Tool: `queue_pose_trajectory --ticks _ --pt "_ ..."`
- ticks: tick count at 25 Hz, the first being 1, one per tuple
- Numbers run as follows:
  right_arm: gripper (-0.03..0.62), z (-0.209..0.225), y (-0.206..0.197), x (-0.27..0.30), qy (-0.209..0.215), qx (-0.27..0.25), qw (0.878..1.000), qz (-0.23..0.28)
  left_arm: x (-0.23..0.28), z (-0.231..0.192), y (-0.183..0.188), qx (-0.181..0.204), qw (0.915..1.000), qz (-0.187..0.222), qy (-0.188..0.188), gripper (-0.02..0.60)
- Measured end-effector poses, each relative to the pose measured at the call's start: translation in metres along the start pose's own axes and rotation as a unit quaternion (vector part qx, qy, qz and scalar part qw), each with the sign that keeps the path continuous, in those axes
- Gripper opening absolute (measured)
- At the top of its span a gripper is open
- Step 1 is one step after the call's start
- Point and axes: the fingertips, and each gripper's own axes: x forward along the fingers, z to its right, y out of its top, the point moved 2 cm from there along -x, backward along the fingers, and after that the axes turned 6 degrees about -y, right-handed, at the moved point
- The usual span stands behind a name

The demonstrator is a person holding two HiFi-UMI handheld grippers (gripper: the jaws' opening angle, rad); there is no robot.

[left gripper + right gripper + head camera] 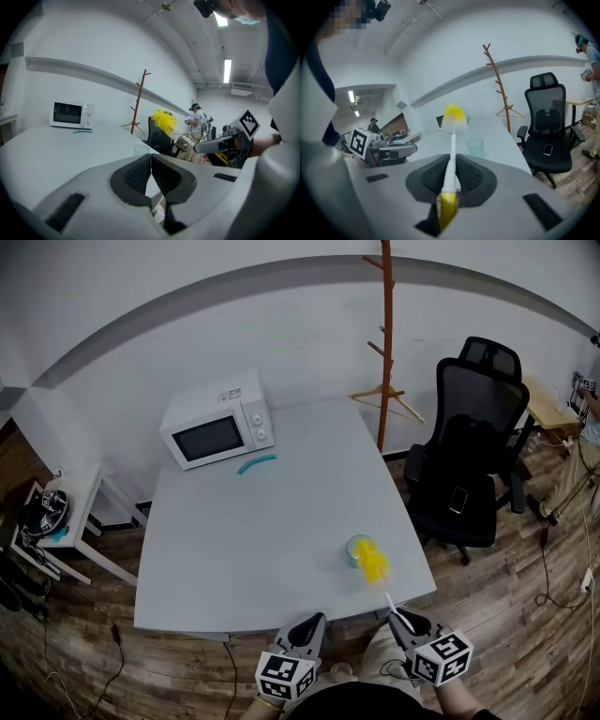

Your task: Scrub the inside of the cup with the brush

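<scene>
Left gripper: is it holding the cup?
No, the left gripper is shut on nothing; the cup stands apart on the table.

Left claw (pixel 151 159) closed; right claw (pixel 452 161) clamped

Bright, even light comes from ceiling tube lights (pixel 227 70). The pale desk (pixel 244 540) shows only faint, soft shadows and no harsh glare. Every view bulges strongly, curving the grey wall stripe (pixel 47 65), and the corners go black. The brush (pixel 453 117) has a blurred yellow head in the right gripper view.
</scene>
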Motion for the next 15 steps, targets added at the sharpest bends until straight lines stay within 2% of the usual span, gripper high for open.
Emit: queue_pose_trajectory --ticks 9,15 --pt "0.052 -0.012 0.005 -0.002 0.006 -0.003 1.000 0.012 0.004 0.005 0.013 0.010 0.9997 0.017 -0.013 0.021" --pt "0.052 -0.018 0.013 0.001 0.012 -0.003 1.000 0.020 0.002 0.005 0.018 0.002 0.9996 0.026 -0.012 0.021"
